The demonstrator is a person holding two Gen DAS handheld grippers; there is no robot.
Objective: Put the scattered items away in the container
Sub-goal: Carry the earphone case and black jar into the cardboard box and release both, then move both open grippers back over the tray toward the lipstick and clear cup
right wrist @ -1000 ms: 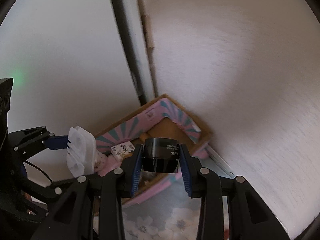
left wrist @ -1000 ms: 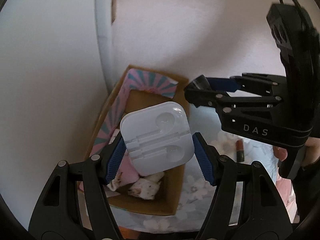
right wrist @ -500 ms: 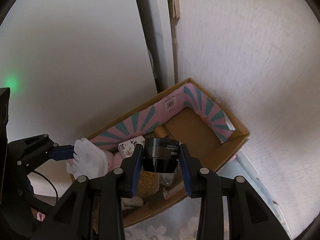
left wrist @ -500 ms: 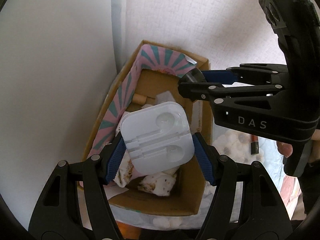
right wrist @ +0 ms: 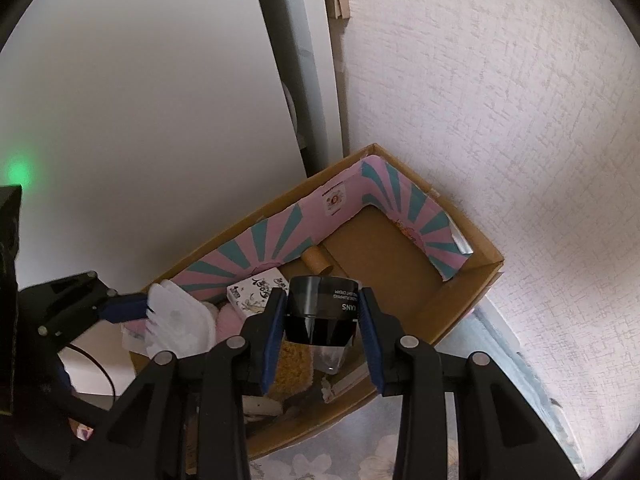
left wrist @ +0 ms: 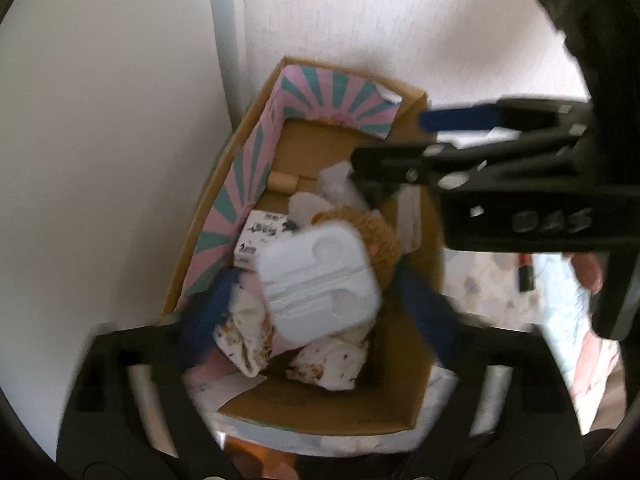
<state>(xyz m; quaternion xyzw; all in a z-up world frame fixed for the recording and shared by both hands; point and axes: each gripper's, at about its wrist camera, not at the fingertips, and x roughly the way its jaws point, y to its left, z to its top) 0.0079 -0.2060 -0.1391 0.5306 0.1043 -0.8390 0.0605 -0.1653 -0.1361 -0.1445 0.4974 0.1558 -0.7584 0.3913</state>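
Two held items: white plastic tray [left wrist: 320, 284] between the left fingers, black jar [right wrist: 322, 312] between the right fingers; both over the open box.
Box: cardboard box [left wrist: 400, 412], tucked into the wall corner, pink-and-teal striped liner [left wrist: 256, 168] along its far and left inner walls.
Box contents: small printed carton [left wrist: 260, 236] against the striped liner, cardboard tube [left wrist: 285, 181] toward the far end, brown furry item [left wrist: 376, 236], crumpled patterned cloth [left wrist: 332, 364] at the near end, pink fabric [right wrist: 228, 318] beside the carton.
Free room in box: bare cardboard floor toward the far right corner; near half crowded.
Edges: left and far sides of the box close to the walls; near and right sides border a floral cloth [right wrist: 360, 456].
Outside the box: small dark item with a red end [left wrist: 526, 276] lying on the cloth, to the right.
Left gripper [left wrist: 320, 304]: above the near half of the box, blurred; fingers spread, tray looks loose between the blue pads, not gripped.
Right gripper [right wrist: 322, 318]: above the middle of the box, pointing toward the corner; pads pinching the jar at both sides, lettering upside down.
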